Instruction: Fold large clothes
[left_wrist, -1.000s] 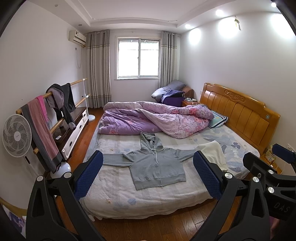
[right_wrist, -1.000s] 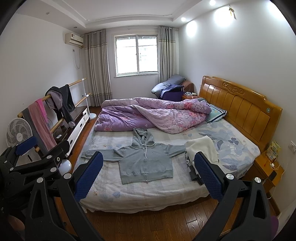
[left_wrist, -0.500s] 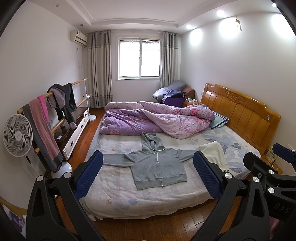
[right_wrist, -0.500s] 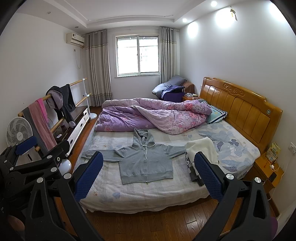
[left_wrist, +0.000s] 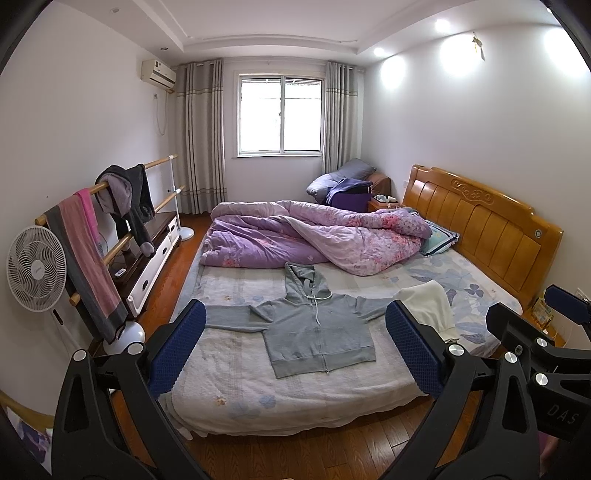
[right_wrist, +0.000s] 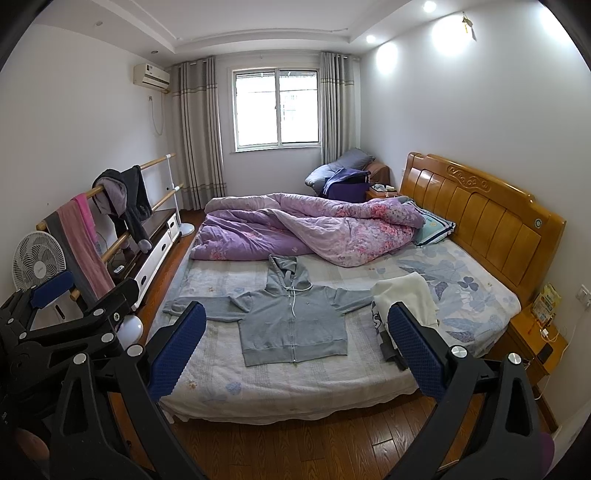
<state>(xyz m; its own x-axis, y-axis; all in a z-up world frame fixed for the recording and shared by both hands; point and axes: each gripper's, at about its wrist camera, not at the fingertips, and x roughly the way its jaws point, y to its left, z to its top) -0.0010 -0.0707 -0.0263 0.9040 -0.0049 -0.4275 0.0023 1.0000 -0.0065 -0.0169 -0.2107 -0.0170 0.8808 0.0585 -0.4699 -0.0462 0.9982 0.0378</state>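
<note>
Hoodie (left_wrist: 317, 325) lies flat on the bed (left_wrist: 295, 391), front up, zip closed, sleeves spread out to both sides, hood toward the quilt (left_wrist: 314, 236). Nothing folded yet. Hem faces the near edge of the bed; one sleeve tip reaches the bed's edge on the fan (left_wrist: 35, 267) side, the other runs under a white garment (left_wrist: 428, 306) on the headboard (left_wrist: 480, 225) side.

Left gripper (left_wrist: 295, 350): jaws wide apart, holding nothing, well back from the bed over the wooden floor. Right gripper (right_wrist: 295, 350): same, wide and empty, level with the left one.

Step in hand, as I judge it: approach and take the first fold.
- Come in low over the near bed edge, one gripper per sleeve.
- Pinch each sleeve near the cuff, fabric only, not the sheet beneath.
- The sleeve by the white garment is partly covered; draw it free gently or that garment will drag along.
- Lay sleeves across the chest, keep the drawstring (left_wrist: 317, 302) inside the fold.
- Then lift the hem at both corners and carry it toward the hood, evenly, so the body does not skew.
</note>
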